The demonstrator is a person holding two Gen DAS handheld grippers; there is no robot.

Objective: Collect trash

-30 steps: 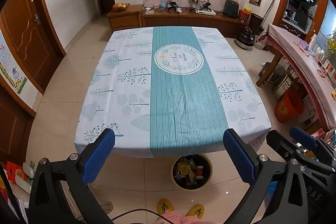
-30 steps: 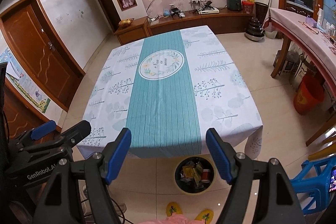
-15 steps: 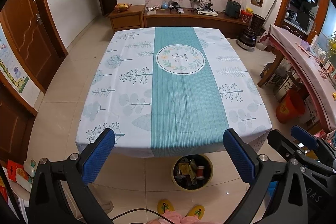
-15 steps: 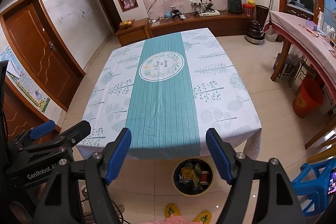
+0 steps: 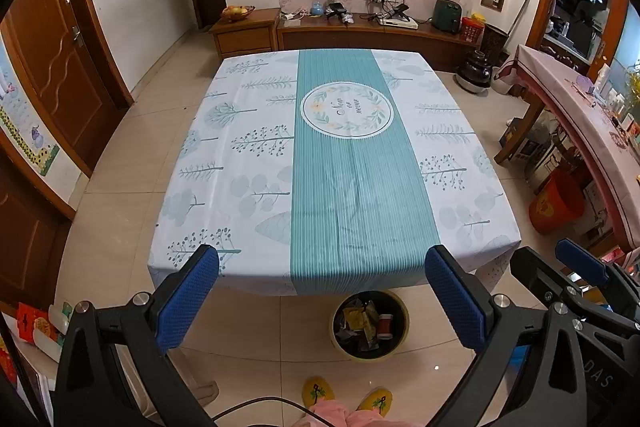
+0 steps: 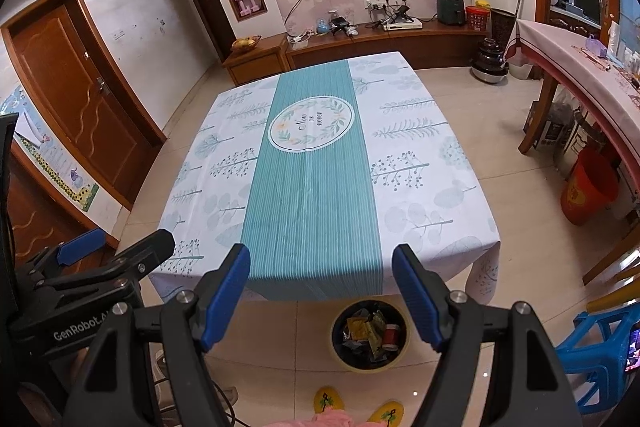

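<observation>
Covering the table, a tablecloth [image 5: 256,155] with a teal centre stripe overhangs the near edge, beside an orange bucket [image 6: 588,187]. Below that edge, a trash bin [image 5: 370,325] is seen on the floor between the spread, empty fingers of the left gripper [image 5: 320,295] and right gripper [image 6: 322,297]. Wrappers and a red spool lie inside it.

a trash bin [image 5: 370,325] holding wrappers [image 5: 356,319] stands on the floor before the table [image 5: 332,167].

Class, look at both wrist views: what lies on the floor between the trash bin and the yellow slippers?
Nothing: only bare floor tile separates the trash bin from the yellow slippers. Both wrist views show this stretch clear.
</observation>
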